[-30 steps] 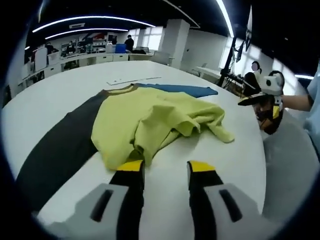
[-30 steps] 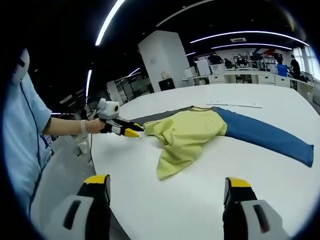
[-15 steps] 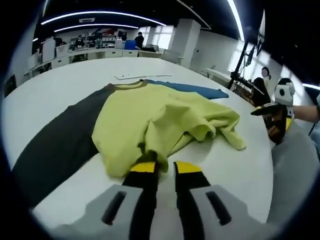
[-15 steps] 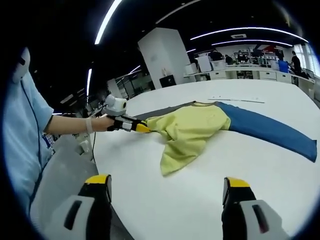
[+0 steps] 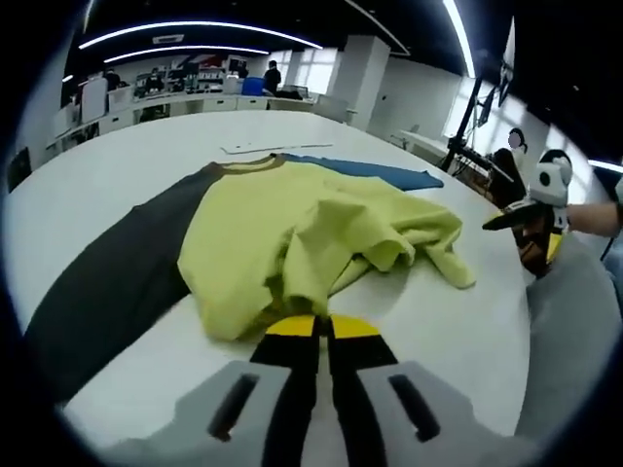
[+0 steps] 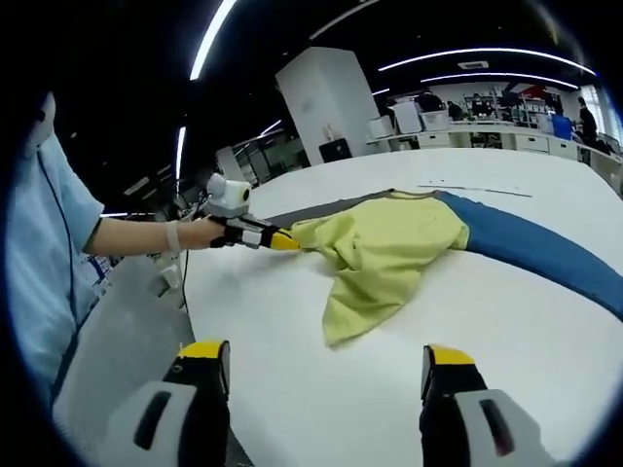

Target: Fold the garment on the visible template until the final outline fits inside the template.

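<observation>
A garment lies crumpled on the white table [image 5: 117,175], with a yellow-green body [image 5: 292,219], a dark grey sleeve [image 5: 117,277] and a blue sleeve [image 5: 380,173]. My left gripper [image 5: 322,325] is shut on the near edge of the yellow fabric. In the right gripper view that same gripper [image 6: 285,241] pinches the garment [image 6: 389,248] at its left edge, held by a person's hand. My right gripper [image 6: 326,352] is open above bare table, short of the cloth. In the left gripper view it hangs beyond the table's right edge [image 5: 531,222].
Thin pale strips [image 5: 273,148] lie flat on the table beyond the collar. The table edge [image 6: 190,321] curves close to a person in a light blue sleeve [image 6: 49,243]. Desks and shelves [image 5: 165,97] stand far behind.
My left gripper's jaws closed from apart to shut on the garment's near edge. The right gripper stayed open and drew slightly nearer the cloth.
</observation>
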The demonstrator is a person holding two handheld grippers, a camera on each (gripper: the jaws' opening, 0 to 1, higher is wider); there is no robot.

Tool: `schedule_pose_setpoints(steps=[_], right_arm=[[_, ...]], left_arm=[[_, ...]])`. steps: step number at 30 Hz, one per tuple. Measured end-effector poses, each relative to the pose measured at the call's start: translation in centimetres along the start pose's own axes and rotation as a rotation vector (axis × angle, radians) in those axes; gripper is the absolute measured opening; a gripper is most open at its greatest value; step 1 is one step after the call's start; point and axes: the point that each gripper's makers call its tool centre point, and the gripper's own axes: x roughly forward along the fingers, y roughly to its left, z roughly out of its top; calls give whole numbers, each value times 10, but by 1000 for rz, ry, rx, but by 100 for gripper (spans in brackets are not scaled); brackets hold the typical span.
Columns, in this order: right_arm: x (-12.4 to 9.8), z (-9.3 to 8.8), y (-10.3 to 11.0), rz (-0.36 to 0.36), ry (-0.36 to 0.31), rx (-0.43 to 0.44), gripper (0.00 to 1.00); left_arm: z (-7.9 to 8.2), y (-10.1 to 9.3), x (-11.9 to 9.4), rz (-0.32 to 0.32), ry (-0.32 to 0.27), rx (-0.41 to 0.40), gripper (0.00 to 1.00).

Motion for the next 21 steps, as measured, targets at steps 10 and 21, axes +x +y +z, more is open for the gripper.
schedule_pose_setpoints(steps=[10,21], right_arm=[[28,-12,-9,-81,150,-217,39],[58,-14,0,-61,227,-321,22]], left_arm=[[-6,-3,-5,-2,18,16,0],[-11,-4,-8,-4,25,6,0]])
